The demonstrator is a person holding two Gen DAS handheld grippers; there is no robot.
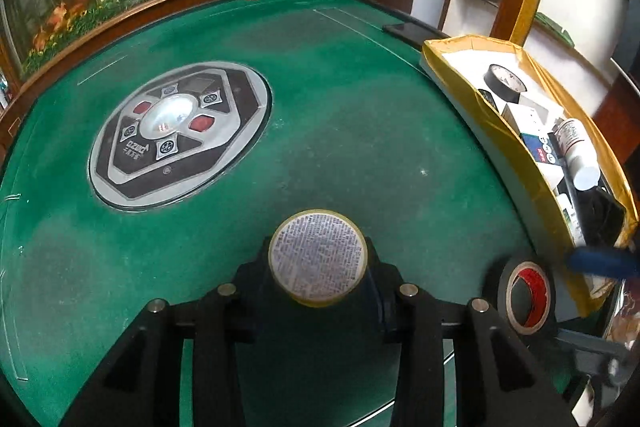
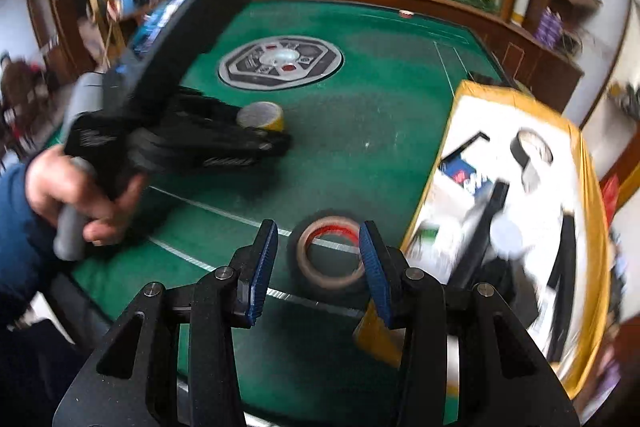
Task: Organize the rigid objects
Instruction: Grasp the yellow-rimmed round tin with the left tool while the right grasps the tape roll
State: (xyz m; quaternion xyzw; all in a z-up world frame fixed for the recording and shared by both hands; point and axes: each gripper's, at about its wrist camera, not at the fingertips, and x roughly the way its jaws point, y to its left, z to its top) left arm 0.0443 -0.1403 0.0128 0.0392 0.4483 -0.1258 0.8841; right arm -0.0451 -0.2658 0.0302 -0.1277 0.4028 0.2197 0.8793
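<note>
My left gripper (image 1: 318,267) is shut on a small round yellow tin (image 1: 318,257) with a printed label on its face, held over the green table. It also shows in the right wrist view (image 2: 262,117), held by the left gripper (image 2: 276,135). A black tape roll with a red core (image 1: 526,297) lies on the felt at the right, beside the box. In the right wrist view the tape roll (image 2: 330,253) lies between the blue pads (image 2: 260,269) of my open right gripper (image 2: 318,267).
A gold-edged box (image 1: 494,119) on the table's right side holds a black tape roll (image 1: 504,83), a white bottle (image 1: 578,151) and small cartons. A round control panel (image 1: 180,133) sits in the green table (image 1: 360,131). A dark phone (image 1: 404,29) lies beyond the box.
</note>
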